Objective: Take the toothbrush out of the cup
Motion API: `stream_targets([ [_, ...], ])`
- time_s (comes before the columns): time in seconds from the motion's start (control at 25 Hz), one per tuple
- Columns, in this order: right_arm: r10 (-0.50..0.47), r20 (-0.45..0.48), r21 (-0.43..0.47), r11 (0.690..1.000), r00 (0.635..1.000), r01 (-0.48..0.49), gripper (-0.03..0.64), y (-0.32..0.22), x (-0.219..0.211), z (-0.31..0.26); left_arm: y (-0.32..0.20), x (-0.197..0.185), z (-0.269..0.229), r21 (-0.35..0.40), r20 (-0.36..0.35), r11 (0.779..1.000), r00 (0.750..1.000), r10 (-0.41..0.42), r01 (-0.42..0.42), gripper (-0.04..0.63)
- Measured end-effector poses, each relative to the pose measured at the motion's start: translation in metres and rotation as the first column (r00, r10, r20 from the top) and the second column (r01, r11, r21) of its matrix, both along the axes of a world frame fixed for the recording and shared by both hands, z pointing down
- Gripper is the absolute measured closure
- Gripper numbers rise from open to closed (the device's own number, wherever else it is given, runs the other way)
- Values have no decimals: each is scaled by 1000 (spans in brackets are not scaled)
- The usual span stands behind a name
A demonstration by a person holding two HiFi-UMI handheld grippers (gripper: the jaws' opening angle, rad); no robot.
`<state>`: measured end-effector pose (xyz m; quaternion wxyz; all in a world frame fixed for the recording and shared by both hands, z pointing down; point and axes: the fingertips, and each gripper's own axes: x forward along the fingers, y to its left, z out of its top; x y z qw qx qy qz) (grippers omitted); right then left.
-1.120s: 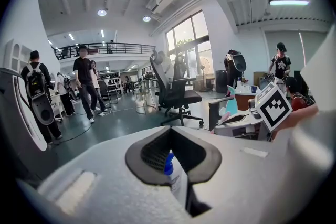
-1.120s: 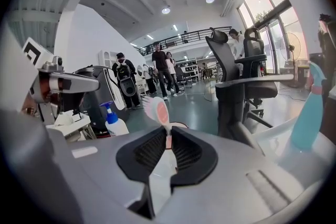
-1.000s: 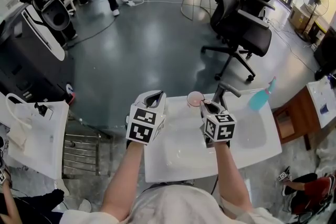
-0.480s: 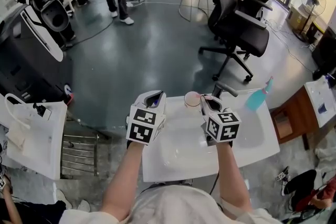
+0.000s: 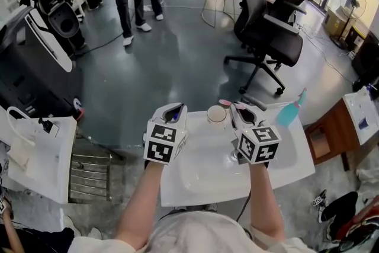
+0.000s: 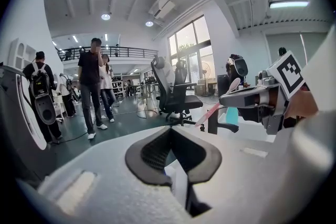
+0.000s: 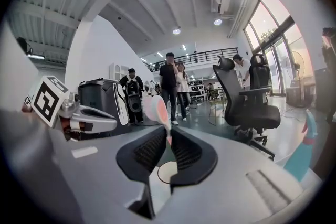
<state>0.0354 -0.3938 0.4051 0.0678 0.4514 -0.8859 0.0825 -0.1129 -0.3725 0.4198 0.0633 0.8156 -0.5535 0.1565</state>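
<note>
1. At lower centre, a white counter (image 5: 201,183) carries a cup (image 5: 217,115).
2. The right gripper (image 5: 241,109) holds a pink toothbrush (image 5: 225,102) beside the cup's upper right rim (contact unclear).
3. The left gripper (image 5: 174,109) sits left of the cup, apart.

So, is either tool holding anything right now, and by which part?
The right tool pinches the pink plastic toothbrush on its shaft, toward the upper end. The left tool holds nothing.

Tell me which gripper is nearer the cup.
Right. The right gripper hangs just right of the cup, holding the toothbrush; the left gripper sits farther off to the cup's left.
</note>
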Motion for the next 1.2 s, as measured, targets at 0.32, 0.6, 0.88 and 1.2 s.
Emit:
stream_targets([
  [0.32,2,18,69,998,1000,-4,584,6,10,-36,-2,-2,-8,19,-9,1000,1000,-20,20,594],
  [0.6,8,12,88,996,1000,-9,586,12,14,-44,1,-1,-13,30,-14,999,1000,-22,22,594],
  [0.88,13,2,93,996,1000,-13,586,13,15,-42,0,-2,-14,38,-14,999,1000,-25,26,594],
  [1.2,12,3,93,996,1000,-12,586,12,14,-42,-1,-4,-14,40,-13,999,999,-30,31,594],
])
